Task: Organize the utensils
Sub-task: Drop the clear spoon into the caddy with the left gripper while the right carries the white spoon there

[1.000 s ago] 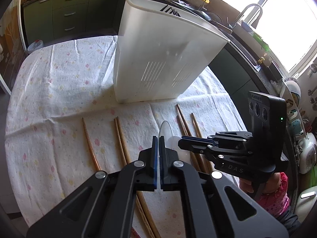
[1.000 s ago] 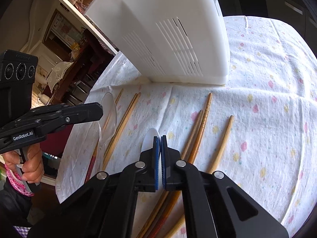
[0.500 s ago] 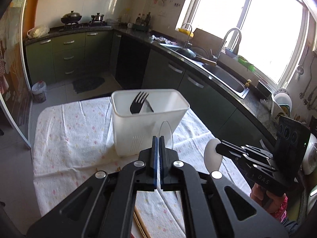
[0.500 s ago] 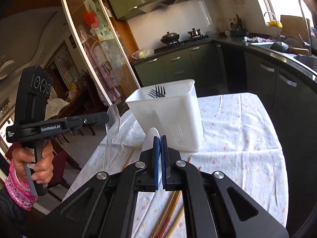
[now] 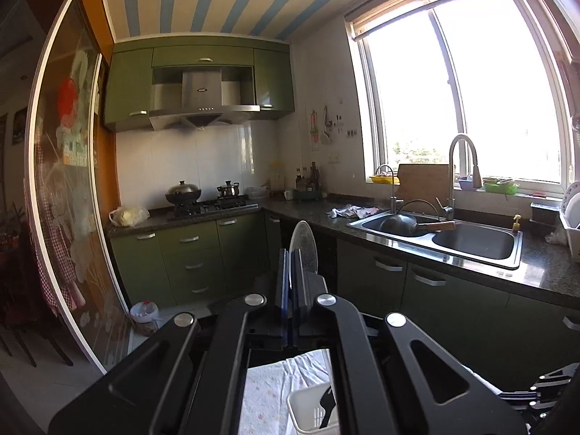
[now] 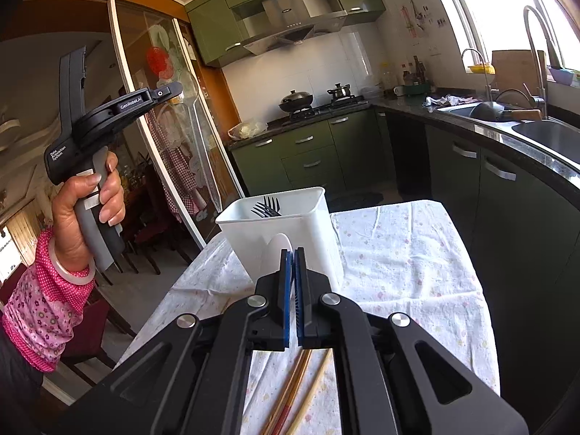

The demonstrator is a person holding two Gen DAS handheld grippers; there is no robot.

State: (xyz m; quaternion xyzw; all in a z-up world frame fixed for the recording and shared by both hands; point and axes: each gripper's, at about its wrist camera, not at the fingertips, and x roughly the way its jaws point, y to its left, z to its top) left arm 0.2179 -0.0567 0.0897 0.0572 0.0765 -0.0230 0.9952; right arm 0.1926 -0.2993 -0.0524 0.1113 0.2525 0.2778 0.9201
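Observation:
My left gripper (image 5: 293, 272) is shut on a clear plastic spoon (image 5: 303, 246), raised high and level; in the right wrist view that spoon (image 6: 195, 123) hangs from it, handle down. My right gripper (image 6: 294, 268) is shut on a white plastic spoon (image 6: 275, 257), just in front of the white utensil bin (image 6: 282, 232). The bin holds a black fork (image 6: 267, 206) and also shows far below in the left wrist view (image 5: 311, 407). Wooden chopsticks (image 6: 293, 391) lie on the flowered tablecloth (image 6: 406, 272) under the right gripper.
The table stands in a kitchen with green cabinets (image 6: 308, 159). A counter with a steel sink (image 5: 456, 239) runs along the right. A glass sliding door (image 6: 170, 137) is on the left, behind my left hand.
Both grippers have risen from the table with their spoons. The left has lifted far above the bin and tilted up to level; the right has risen less and faces the bin.

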